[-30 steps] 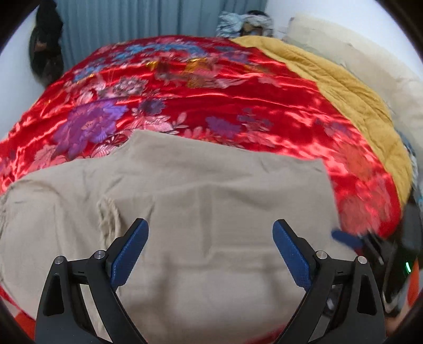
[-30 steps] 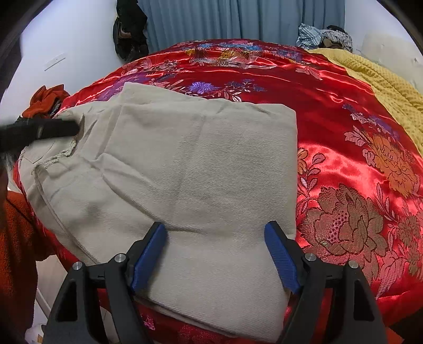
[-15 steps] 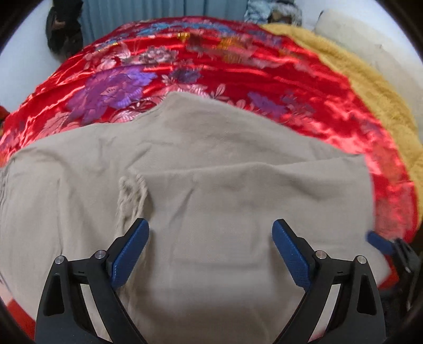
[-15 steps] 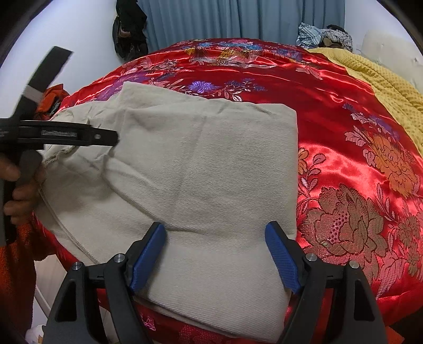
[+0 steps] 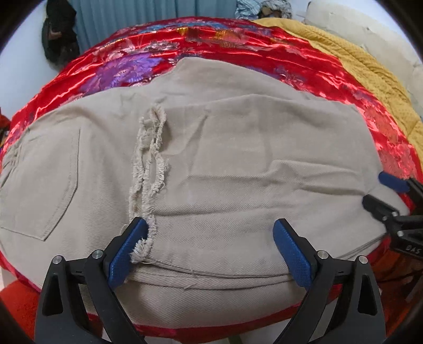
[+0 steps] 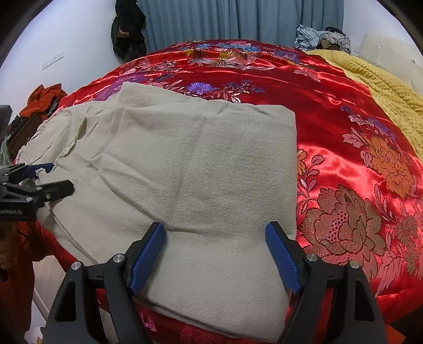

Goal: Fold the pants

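Beige pants [image 5: 238,169], already folded over once, lie flat on the red satin bedspread [image 6: 357,164] near the bed's edge (a smooth base for the next fold). Left gripper [image 5: 208,251] tilts steeply down beside the frayed hem [image 5: 150,164], jaws wide, holding nothing. Right gripper [image 6: 215,254] hovers likewise, empty.

A bed under a red floral satin cover [image 6: 330,111], a mustard blanket [image 6: 383,87] at three o'clock, blue curtains [image 6: 238,18] at twelve, white walls [image 6: 66,39].
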`<action>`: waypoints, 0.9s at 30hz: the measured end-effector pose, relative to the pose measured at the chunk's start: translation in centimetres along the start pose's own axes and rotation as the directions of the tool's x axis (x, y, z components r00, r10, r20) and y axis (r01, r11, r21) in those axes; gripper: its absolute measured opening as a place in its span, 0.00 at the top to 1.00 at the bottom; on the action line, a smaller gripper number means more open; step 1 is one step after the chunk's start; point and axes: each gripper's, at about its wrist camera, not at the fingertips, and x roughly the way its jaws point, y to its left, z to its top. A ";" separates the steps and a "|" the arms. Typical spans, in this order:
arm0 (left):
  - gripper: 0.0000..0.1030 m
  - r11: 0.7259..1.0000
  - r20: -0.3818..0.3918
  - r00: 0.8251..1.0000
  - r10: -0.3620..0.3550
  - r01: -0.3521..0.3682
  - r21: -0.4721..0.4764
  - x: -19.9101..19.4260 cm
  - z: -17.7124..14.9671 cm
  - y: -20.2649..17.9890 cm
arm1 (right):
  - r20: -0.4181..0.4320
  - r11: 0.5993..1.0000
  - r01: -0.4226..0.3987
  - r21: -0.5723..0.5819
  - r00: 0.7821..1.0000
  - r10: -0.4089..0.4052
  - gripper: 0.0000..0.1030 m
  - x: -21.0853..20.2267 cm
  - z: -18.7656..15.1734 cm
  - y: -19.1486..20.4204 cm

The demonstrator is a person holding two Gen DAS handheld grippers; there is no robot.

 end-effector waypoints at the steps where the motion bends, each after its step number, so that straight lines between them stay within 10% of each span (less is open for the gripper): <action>1: 0.06 1.000 -0.002 1.000 -0.011 0.011 -0.007 0.1 0.0 0.2 | 0.006 1.000 0.014 -0.008 1.000 -0.014 0.24 -0.5 0.2 0.2; 7: 0.06 1.000 0.001 1.000 -0.012 0.012 -0.007 0.0 -0.3 0.1 | 0.169 0.996 -0.018 -0.090 0.985 0.033 0.24 -5.6 -0.1 2.8; 12: 0.05 1.000 -0.002 1.000 0.011 -0.011 0.016 0.2 -0.4 -0.4 | -0.086 0.992 -0.104 -0.068 0.991 0.098 0.22 -1.1 -2.0 3.6; 20: 0.05 1.000 -0.001 1.000 0.001 -0.001 0.003 0.3 -0.3 -0.1 | 0.058 0.982 -0.154 0.111 0.987 0.148 0.22 -4.2 4.4 -0.4; 27: 0.05 1.000 0.000 1.000 0.004 -0.004 0.008 0.3 -0.3 -0.3 | -0.187 0.986 -0.088 0.142 0.976 0.114 0.20 4.6 5.9 -3.1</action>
